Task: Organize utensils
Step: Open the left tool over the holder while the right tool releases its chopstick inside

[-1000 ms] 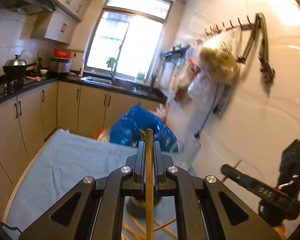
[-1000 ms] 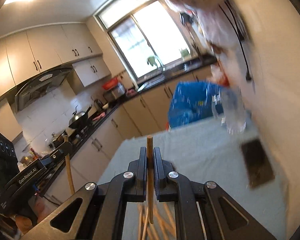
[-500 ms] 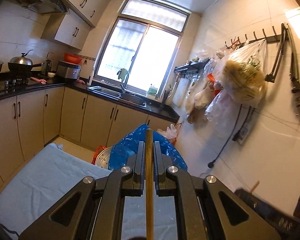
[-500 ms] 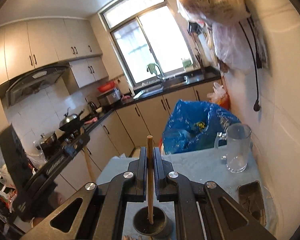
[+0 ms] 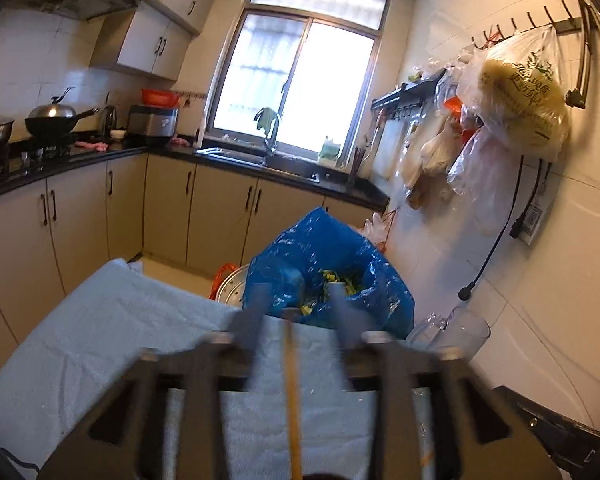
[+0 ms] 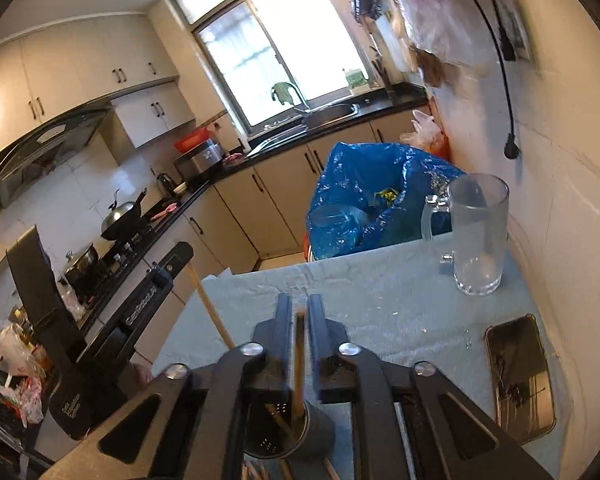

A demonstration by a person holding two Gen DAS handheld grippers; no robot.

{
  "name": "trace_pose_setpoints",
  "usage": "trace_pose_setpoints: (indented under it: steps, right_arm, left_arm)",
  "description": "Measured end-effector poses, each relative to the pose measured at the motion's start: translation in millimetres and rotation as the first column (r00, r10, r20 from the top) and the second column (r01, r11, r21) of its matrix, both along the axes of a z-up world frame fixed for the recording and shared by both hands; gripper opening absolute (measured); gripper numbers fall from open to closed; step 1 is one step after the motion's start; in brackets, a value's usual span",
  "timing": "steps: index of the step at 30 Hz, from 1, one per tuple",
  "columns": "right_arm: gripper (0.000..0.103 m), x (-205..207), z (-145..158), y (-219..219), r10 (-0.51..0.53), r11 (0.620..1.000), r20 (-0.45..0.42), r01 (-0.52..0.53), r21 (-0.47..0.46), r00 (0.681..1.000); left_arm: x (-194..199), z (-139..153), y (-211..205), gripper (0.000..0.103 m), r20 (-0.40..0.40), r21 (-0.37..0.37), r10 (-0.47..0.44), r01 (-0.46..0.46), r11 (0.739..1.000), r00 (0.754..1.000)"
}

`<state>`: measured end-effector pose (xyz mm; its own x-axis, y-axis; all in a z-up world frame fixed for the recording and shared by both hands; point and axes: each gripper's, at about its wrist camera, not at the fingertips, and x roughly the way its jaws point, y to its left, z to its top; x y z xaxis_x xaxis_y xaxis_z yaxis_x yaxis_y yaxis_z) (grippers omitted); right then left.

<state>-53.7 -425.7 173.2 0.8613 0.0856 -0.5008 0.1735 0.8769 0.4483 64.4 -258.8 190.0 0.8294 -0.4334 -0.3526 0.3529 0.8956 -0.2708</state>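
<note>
Both tongs, the left gripper (image 5: 296,316) and right gripper (image 6: 299,312), have just been spreading, each with a chopstick (image 5: 291,392) standing loose between parted jaws over the black holder (image 6: 290,432). Dropping sticks into that holder is the step underway; next, I judge, comes backing off to fetch more. Only the right view is showing the holder, with the glass mug (image 6: 478,236) beyond it.

The left gripper (image 5: 298,308) is smeared by motion blur, and the chopstick (image 5: 291,392) between its jaws runs off the bottom edge.
</note>
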Motion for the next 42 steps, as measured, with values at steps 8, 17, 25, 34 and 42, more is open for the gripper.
trace_pose_setpoints:
  steps: [8, 17, 25, 34, 42]
  right_arm:
    - [0.047, -27.4, 13.6, -0.4, -0.053, 0.999, 0.028, 0.054, -0.009, 0.998]
    - [0.072, -83.7, -14.6, 14.8, -0.053, 0.997, -0.052, 0.050, -0.065, 0.997]
    - [0.072, -107.3, -123.5, 28.4, -0.001, 1.000, -0.324, -0.005, -0.016, 0.946]
    - [0.072, -102.8, -153.0, 39.6, 0.038, 0.997, -0.366, -0.059, -0.045, 0.930]
    - [0.055, -72.2, -157.9, 64.4, 0.069, 0.977, -0.409, -0.145, -0.158, 0.910]
  left_arm:
    - [-42.8, 27.0, 42.8, 0.064, 0.057, -0.009, 0.038, -0.037, 0.999, 0.998]
    - [-99.5, 11.1, 117.9, 0.084, 0.002, 0.041, 0.068, -0.068, 0.997, 0.998]
    - [-104.7, -91.5, 142.1, 0.085, -0.301, 0.180, 0.050, 0.005, 0.984, 0.952]
    - [-100.5, -157.9, 112.7, 0.066, -0.442, 0.272, 0.004, 0.130, 0.954, 0.897]
    - [-102.7, -168.5, 100.8, 0.044, -0.471, 0.302, -0.004, 0.166, 0.939, 0.882]
